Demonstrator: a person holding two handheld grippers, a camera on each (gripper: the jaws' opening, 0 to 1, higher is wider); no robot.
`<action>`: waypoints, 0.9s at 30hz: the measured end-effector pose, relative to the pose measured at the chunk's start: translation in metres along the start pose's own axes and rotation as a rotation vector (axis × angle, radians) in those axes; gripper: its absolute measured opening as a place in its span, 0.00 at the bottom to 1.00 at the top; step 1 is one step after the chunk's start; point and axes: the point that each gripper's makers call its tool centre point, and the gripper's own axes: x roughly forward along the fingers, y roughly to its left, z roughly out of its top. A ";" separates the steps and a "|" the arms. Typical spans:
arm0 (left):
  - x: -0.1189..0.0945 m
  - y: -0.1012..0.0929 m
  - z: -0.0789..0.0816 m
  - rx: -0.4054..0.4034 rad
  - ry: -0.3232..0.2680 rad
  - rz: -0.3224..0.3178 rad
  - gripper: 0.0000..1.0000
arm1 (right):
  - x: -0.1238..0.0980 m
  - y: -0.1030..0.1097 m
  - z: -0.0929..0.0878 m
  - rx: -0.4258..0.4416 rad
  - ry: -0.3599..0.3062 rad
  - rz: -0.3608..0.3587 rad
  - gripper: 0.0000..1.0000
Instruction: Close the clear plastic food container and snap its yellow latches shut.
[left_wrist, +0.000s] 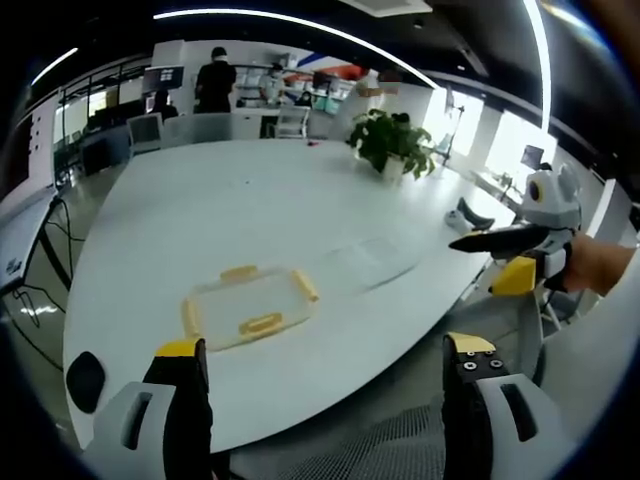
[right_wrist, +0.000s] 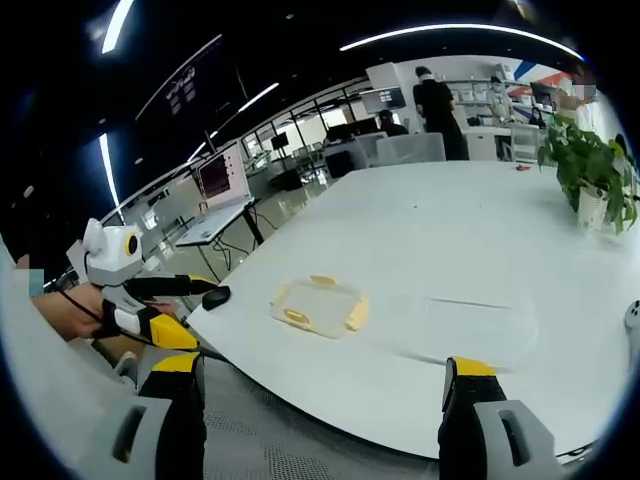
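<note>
- Near the front edge of the white tabletop (left_wrist: 250, 200), the clear lid with yellow latches (left_wrist: 248, 305) is lying flat, its latch tabs sticking out on at least three sides; in the right gripper view the same lid (right_wrist: 320, 305) is sitting left of centre.
- Just beside it, apart and not touching, the clear container base (right_wrist: 478, 330) is resting as a faint rectangular outline; in the left gripper view that base (left_wrist: 365, 262) is lying beyond and to the right of the lid.
- Both pieces are looking like thin, light, smooth plastic: probably stiff enough to lift by one rim, yet likely to skid on the slick tabletop and flex if pinched mid-panel.
- A sensible hold would be on a lid edge between two latches, leaving the latches free to be pressed down afterwards; the base may need steadying while each latch is being snapped.
- The left gripper (left_wrist: 330, 350) is hovering short of the tabletop with its jaws spread wide and nothing between them.
- The right gripper (right_wrist: 325, 370) is likewise hanging off the tabletop edge, jaws released and empty.
- Farther out, a potted plant (left_wrist: 392, 142) is standing on the far side of the tabletop, and a black oval object (left_wrist: 85, 382) is lying near the left edge.
</note>
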 end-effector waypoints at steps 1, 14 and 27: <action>0.000 0.000 0.000 -0.001 0.001 -0.001 0.97 | 0.000 0.000 0.000 0.000 0.001 0.000 0.99; -0.002 0.007 0.004 -0.005 -0.006 0.006 0.96 | 0.004 0.001 0.001 -0.031 0.006 0.001 0.96; -0.007 0.032 0.015 -0.004 -0.030 0.038 0.95 | 0.012 -0.001 0.010 -0.061 0.012 0.007 0.93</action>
